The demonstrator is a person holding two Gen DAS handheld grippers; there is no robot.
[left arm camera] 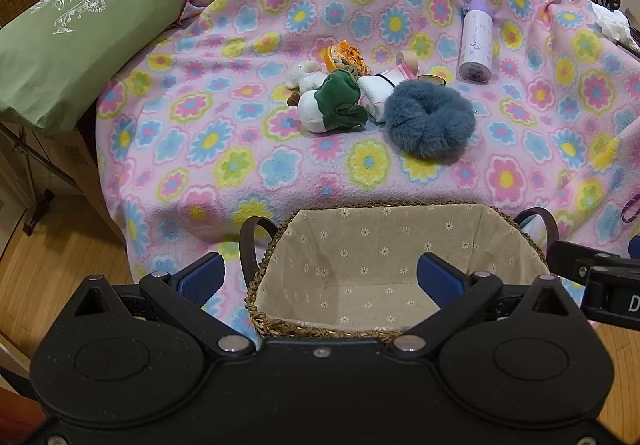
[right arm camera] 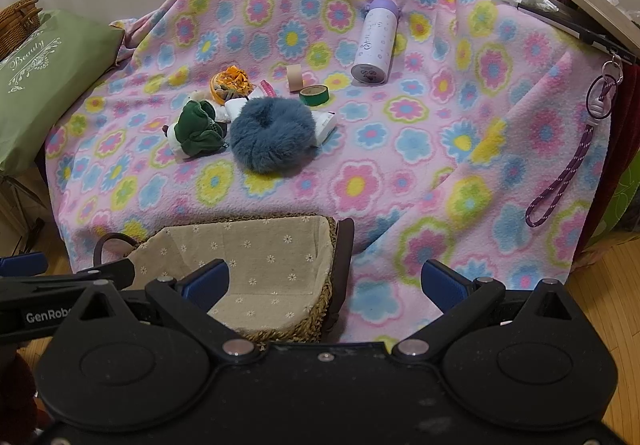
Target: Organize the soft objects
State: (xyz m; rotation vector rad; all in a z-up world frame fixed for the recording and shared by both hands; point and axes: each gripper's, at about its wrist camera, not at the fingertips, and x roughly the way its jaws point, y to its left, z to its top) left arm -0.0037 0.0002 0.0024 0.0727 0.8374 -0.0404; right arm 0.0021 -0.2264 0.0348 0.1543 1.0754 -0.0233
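A blue furry ring (left arm camera: 430, 121) (right arm camera: 273, 133) lies mid-blanket. Left of it sits a green and white plush (left arm camera: 334, 101) (right arm camera: 196, 129), with a small white plush (left arm camera: 306, 72) and an orange woven toy (left arm camera: 345, 57) (right arm camera: 232, 82) behind. A white pouch (left arm camera: 376, 93) is partly hidden by the ring. The lined wicker basket (left arm camera: 360, 327) (right arm camera: 280, 331) stands at the near edge with nothing in it. My left gripper (left arm camera: 320, 277) hangs open over the basket. My right gripper (right arm camera: 326, 281) is open over the basket's right rim and the blanket.
A flowered pink blanket (left arm camera: 240, 149) (right arm camera: 400, 149) covers the surface. On it lie a purple-capped bottle (left arm camera: 476, 41) (right arm camera: 374, 43) and tape rolls (right arm camera: 314, 95). A green cushion (left arm camera: 68, 41) sits left, a purple lanyard (right arm camera: 568, 165) hangs right. Wood floor (left arm camera: 48, 265) lies below.
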